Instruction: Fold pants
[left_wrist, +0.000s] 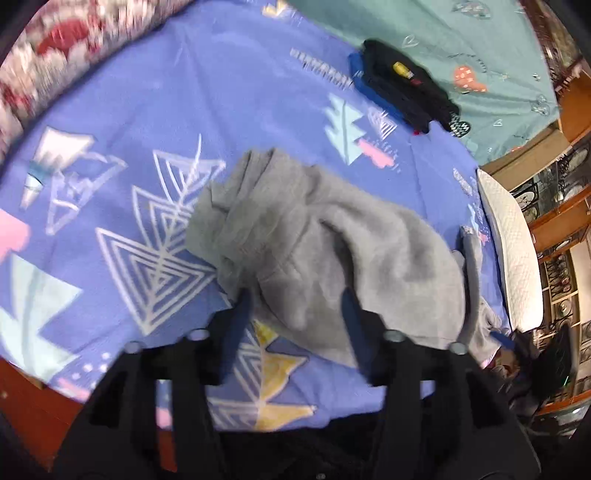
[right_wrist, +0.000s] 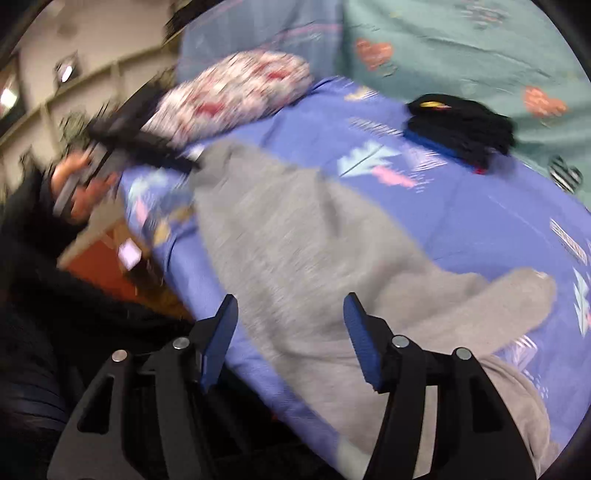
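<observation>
The grey pants (left_wrist: 317, 251) lie rumpled on the bed (left_wrist: 229, 92), well short of the dark pile (left_wrist: 402, 85). The left claw (left_wrist: 299, 306) stands partly open over their near edge, gripping nothing; the right claw (right_wrist: 291, 314) is wide open above them, empty. To fold well, pinch the pants at two corners, pull taut, then lay one half squarely over.

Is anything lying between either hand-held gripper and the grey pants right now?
Nothing visible. The grey pants lie bare on the blue sheet directly ahead of the left hand-held gripper and right hand-held gripper. The dark folded clothes sit far beyond.
</observation>
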